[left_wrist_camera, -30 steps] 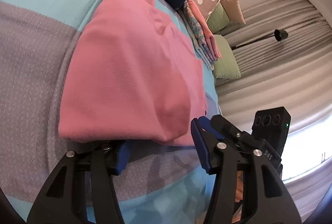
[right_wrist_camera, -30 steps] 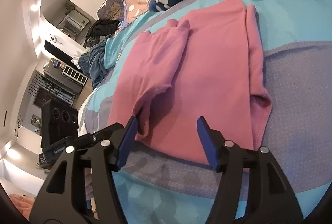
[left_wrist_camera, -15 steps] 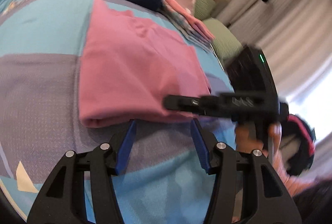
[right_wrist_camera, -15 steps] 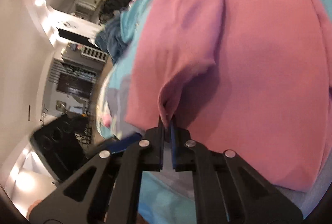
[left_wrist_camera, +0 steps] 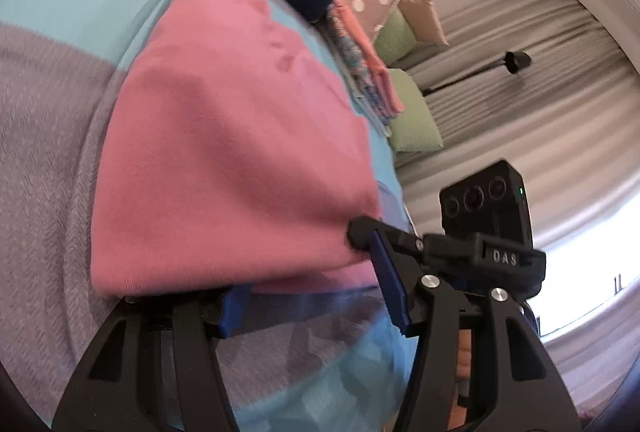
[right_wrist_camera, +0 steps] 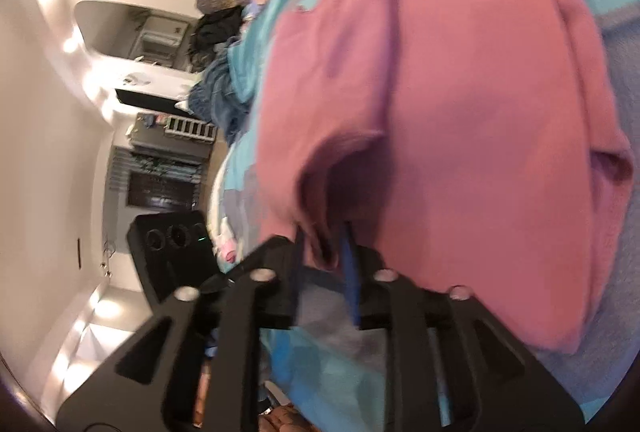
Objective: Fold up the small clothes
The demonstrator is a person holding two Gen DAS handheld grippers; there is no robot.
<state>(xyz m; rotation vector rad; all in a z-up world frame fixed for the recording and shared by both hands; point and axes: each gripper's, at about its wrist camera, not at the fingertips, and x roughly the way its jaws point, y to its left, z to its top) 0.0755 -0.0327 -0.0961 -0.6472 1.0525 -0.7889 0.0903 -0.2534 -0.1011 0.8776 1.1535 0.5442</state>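
Ahead of the left tool [left_wrist_camera: 316, 306], whose jaws gape with nothing pinched, the pink garment [left_wrist_camera: 236, 159] lies limp on the bed [left_wrist_camera: 44, 119]; its folded near hem suits gripping. Between the right tool [right_wrist_camera: 322, 252] jaws, just opening, hangs a soft light corner.

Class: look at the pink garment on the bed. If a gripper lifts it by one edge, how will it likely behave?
Probably floppy: the pink garment sags in soft folds where its edge hangs between the right gripper's pads. Likely light, since it is thin knit. It probably won't slide: both it and the bedspread look matte.
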